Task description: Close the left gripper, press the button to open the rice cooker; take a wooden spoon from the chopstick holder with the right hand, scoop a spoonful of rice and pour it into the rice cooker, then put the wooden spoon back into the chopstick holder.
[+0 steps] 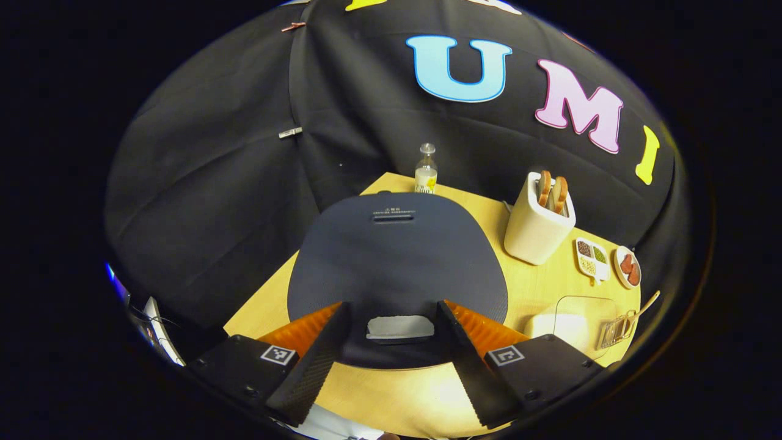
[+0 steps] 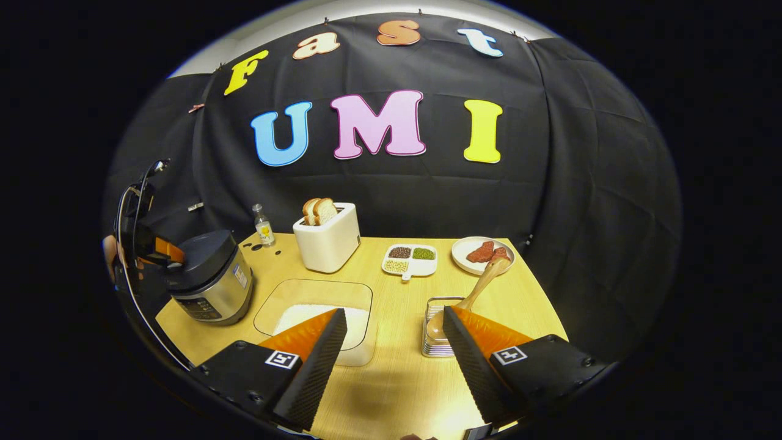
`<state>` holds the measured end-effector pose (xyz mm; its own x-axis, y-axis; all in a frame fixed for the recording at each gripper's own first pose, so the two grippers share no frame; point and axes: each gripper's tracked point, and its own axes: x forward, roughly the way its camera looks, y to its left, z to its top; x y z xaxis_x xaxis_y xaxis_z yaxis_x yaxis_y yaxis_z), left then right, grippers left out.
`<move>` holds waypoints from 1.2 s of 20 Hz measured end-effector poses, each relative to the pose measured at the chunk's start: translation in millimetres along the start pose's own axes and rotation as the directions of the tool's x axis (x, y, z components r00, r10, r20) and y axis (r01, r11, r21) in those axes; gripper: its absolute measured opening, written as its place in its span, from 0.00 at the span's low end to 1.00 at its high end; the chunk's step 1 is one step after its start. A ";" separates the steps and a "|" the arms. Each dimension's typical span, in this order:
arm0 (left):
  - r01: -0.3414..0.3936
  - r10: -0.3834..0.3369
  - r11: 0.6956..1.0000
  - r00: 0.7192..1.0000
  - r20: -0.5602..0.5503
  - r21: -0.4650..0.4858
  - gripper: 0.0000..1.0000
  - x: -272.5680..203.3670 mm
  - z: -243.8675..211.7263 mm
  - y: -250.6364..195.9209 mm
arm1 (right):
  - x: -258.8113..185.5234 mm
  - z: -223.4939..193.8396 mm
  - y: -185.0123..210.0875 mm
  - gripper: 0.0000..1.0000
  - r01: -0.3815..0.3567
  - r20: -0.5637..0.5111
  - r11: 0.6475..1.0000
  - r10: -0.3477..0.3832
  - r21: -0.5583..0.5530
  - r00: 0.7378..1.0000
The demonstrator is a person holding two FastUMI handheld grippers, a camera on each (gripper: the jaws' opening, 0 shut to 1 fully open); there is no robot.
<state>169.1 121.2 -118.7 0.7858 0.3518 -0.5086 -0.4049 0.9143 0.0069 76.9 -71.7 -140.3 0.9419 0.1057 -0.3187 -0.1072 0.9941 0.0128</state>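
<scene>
**Mia:** Where was the rice cooker point(image 2: 211, 278)?

**Tom:** On the counter point(image 2: 397, 373), at about nine o'clock in the right gripper view. Its dark lid point(image 1: 397, 250) was down. The left hand-held gripper point(image 1: 400, 360) hung right over it with its fingers wide apart, holding nothing.

**Mia:** And the wooden spoon point(image 2: 470, 299)?

**Tom:** It stood in the chopstick holder point(image 2: 437, 342), bowl down, handle leaning up toward one o'clock. The right hand-held gripper point(image 2: 394, 360) was wide open too, and empty, near the holder.

**Mia:** How would the spoon feel?

**Tom:** Light and stiff, I think, and a bit smooth. I would pinch the handle partway up, where it stuck out free.

**Mia:** And the rice point(image 2: 321, 318)?

**Tom:** Loose white grains in the clear tray point(image 2: 311, 293), between cooker and holder. They could spill easily, so the spoon should stay level.
</scene>
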 end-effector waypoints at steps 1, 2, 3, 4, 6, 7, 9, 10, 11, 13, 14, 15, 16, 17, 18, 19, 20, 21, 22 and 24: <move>-0.001 0.001 1.000 1.000 -0.001 0.004 1.00 3.1 -3.6 -2.2 | -0.6 0.2 -0.3 0.99 -0.001 0.002 1.000 0.001 0.000 1.000; 0.001 -0.001 1.000 1.000 0.014 0.005 0.99 2.2 -2.5 -0.8 | -0.8 -0.9 -0.3 0.99 -0.002 0.002 1.000 0.002 0.001 1.000; 0.002 -0.002 1.000 1.000 0.005 -0.002 0.99 4.9 -5.4 -1.3 | -1.5 -1.9 -1.1 0.99 -0.001 0.001 1.000 0.001 0.002 1.000; 0.002 -0.002 1.000 1.000 0.021 0.007 0.99 4.5 -6.4 -2.0 | -1.8 -4.5 -1.7 0.99 -0.002 -0.002 1.000 0.002 0.005 1.000; 0.009 -0.011 0.999 0.999 0.041 0.040 1.00 4.2 -7.1 -3.6 | -3.6 -9.3 -3.1 0.99 -0.010 -0.013 1.000 0.010 0.009 1.000; 0.013 -0.016 0.999 0.998 0.055 0.041 0.99 4.2 -5.9 -4.3 | -5.1 -10.9 -4.2 0.99 -0.014 -0.016 1.000 0.014 0.007 1.000; 0.019 -0.021 0.999 0.997 0.075 0.030 0.99 3.3 -2.2 -3.1 | -4.8 -12.1 -9.3 0.99 -0.019 -0.017 1.000 0.019 0.006 1.000; 0.012 -0.014 1.000 0.997 0.080 0.020 0.98 -1.1 -4.3 -2.8 | -5.6 -11.3 -12.5 0.99 -0.021 -0.015 1.000 0.021 0.012 1.000; 0.000 0.000 1.000 0.995 0.104 -0.001 0.99 -9.0 -1.8 -0.8 | -5.1 -7.2 -14.8 0.99 -0.024 -0.007 0.999 0.024 0.023 1.000; 0.019 -0.008 0.998 0.981 0.193 -0.054 0.97 -32.4 8.6 -9.0 | -2.9 8.1 -21.1 0.99 -0.031 0.024 0.999 0.030 0.039 0.999; 0.034 -0.016 0.997 0.969 0.246 -0.069 0.96 -52.2 16.7 -14.9 | -6.2 9.9 -21.8 0.99 -0.035 0.037 0.998 0.033 0.043 0.999; 0.049 -0.026 0.996 0.955 0.294 -0.071 0.95 -71.9 25.7 -21.0 | -3.7 16.8 -24.1 0.99 -0.041 0.050 0.998 0.038 0.042 0.998; 0.056 -0.030 0.996 0.940 0.339 -0.068 0.96 -89.9 31.1 -26.3 | -3.1 25.4 -25.3 0.99 -0.048 0.064 0.998 0.046 0.038 0.997; 0.064 -0.036 0.996 0.924 0.380 -0.062 0.95 -108.8 38.6 -30.9 | -2.7 34.3 -26.6 0.99 -0.054 0.076 0.998 0.052 0.028 0.996; 0.082 -0.052 0.995 0.907 0.418 -0.054 0.95 -128.6 45.5 -37.3 | -5.6 45.9 -27.8 0.99 -0.056 0.098 0.998 0.054 0.014 0.994; 0.097 -0.066 0.994 0.889 0.454 -0.046 0.95 -147.6 52.2 -43.2 | -10.6 61.6 -29.5 0.99 -0.050 0.137 0.999 0.050 0.003 0.989; 0.107 -0.076 0.994 0.871 0.486 -0.036 0.95 -166.8 58.5 -45.6 | -17.8 78.6 -30.6 0.99 -0.040 0.179 0.999 0.041 -0.005 0.983; 0.118 -0.088 0.993 0.854 0.513 -0.026 0.95 -182.1 64.4 -46.6 | -27.4 93.1 -31.0 0.98 -0.029 0.217 1.000 0.029 -0.004 0.976; 0.139 -0.111 0.990 0.841 0.530 -0.012 0.95 -194.0 67.1 -39.2 | -38.9 104.4 -29.3 0.99 -0.016 0.253 1.000 0.015 0.000 0.967; 0.178 -0.161 0.984 0.818 0.553 0.024 0.95 -216.8 68.3 -42.6 | -65.6 121.6 -29.9 0.98 0.037 0.314 0.999 -0.039 0.012 0.948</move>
<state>48.0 19.7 50.1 0.9662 0.2510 0.0588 -0.2473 0.9669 -0.0631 57.0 -105.7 -4.6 0.9976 0.0689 -0.0047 -0.0689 0.9975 0.0124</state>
